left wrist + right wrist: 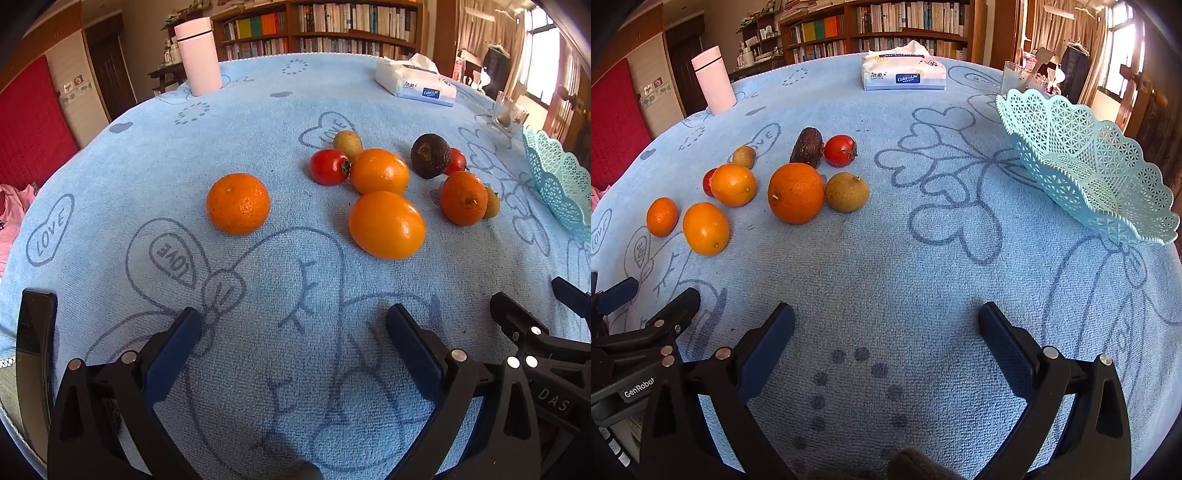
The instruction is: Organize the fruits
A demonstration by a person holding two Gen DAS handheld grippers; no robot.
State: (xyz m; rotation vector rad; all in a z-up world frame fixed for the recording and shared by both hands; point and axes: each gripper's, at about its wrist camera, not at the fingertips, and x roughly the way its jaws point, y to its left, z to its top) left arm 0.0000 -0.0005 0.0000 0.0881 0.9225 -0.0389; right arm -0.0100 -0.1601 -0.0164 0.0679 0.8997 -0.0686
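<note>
Fruits are lying loose on the light blue towel (886, 266) covering the table, all left of the right wrist view's centre. Going from the left there: a small mandarin (662, 216) is sitting alone, a smooth orange (706, 229) is lying just beside it, and a second smooth orange (733, 184) is resting against a tomato (707, 181) that it is partly hiding. A small brown fruit (744, 157) is sitting just behind these. Farther right, a large rough orange (796, 193) is touching a round tan fruit (847, 192), while a dark avocado (807, 145) and another tomato (840, 150) are lying side by side behind them. Well apart on the right, a pale turquoise lattice basket (1071, 147) is standing tilted, holding nothing visible.

At the far edge, a pink tumbler (714, 79) is standing on the left and a tissue pack (904, 75) near the middle.

Left gripper (293, 330) is hovering over bare towel with its blue pads spread wide and gripping nothing. Right gripper (886, 326) is doing likewise, fully spread and empty, with the fruit ahead to its left.
</note>
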